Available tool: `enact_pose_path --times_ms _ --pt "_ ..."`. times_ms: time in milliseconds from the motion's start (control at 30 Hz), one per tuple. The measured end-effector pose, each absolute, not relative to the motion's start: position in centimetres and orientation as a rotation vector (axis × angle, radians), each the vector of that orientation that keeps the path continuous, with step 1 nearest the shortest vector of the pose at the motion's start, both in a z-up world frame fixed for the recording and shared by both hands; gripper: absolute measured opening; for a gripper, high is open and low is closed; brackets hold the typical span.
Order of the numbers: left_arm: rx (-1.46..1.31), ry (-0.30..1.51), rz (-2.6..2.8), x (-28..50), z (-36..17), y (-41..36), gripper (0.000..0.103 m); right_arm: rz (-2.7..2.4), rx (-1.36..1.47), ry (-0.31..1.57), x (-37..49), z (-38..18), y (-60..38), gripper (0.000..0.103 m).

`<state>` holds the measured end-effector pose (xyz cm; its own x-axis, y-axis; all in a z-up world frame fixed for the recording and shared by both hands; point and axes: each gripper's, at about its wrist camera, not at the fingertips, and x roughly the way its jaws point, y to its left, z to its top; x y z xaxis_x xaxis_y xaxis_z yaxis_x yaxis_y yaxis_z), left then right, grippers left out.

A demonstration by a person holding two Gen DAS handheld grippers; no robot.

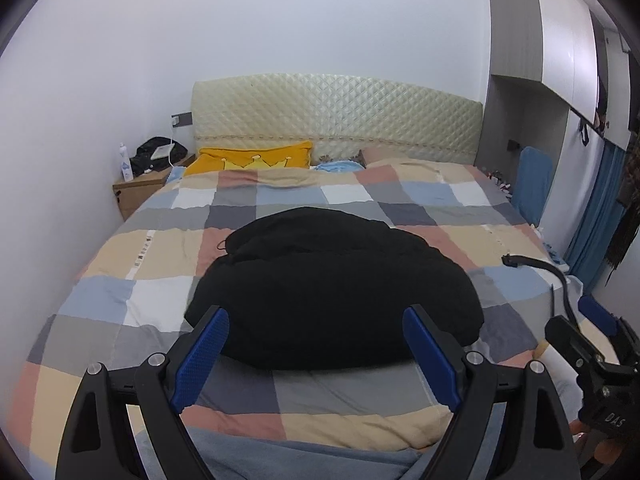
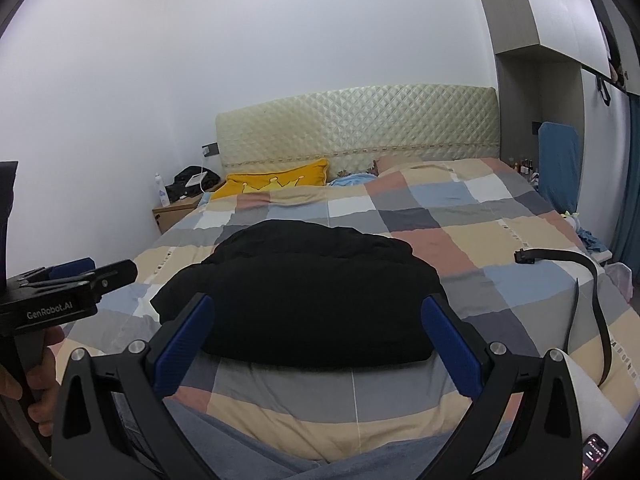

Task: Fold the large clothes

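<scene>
Black garment (image 1: pixel 336 292) folded into a thick bundle, lying on the checked quilt (image 1: pixel 160 248) at mid-bed, nearer the foot edge. Left gripper (image 1: pixel 316 356) and right gripper (image 2: pixel 318 344): jaws spread wide, empty, held above the foot edge. Belt (image 2: pixel 588 280) lies near the bed's right edge.

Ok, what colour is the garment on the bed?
Plain black garment on the checked quilt; right wrist view shows it best.

Garment (image 1: pixel 332 292) on the bed (image 1: pixel 120 256), midway across

It lay nearer the foot edge than the headboard (image 1: pixel 336 116). A pillow (image 1: pixel 252 158) sat at the head edge toward the left corner, a nightstand (image 1: pixel 140 192) beyond it, and a belt (image 2: pixel 592 292) lay along the right edge.
</scene>
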<state>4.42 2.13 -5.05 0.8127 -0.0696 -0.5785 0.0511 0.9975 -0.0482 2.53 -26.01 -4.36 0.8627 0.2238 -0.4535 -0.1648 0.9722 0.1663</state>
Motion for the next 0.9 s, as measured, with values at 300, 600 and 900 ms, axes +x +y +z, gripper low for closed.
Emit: enact_pose_path --times_ms 300,600,900 --pt "-0.074 0.622 -0.064 4.3 -4.4 3.0 0.089 0.204 0.144 0.498 3.0 -4.1 -25.8 0.103" --pt "-0.076 0.625 -0.049 4.5 -4.4 3.1 0.089 0.205 0.135 0.516 3.3 -4.2 -25.7 0.103" --pt "-0.074 0.635 -0.046 4.9 -4.7 2.9 0.089 0.184 0.14 0.528 3.4 -4.7 -26.0 0.103"
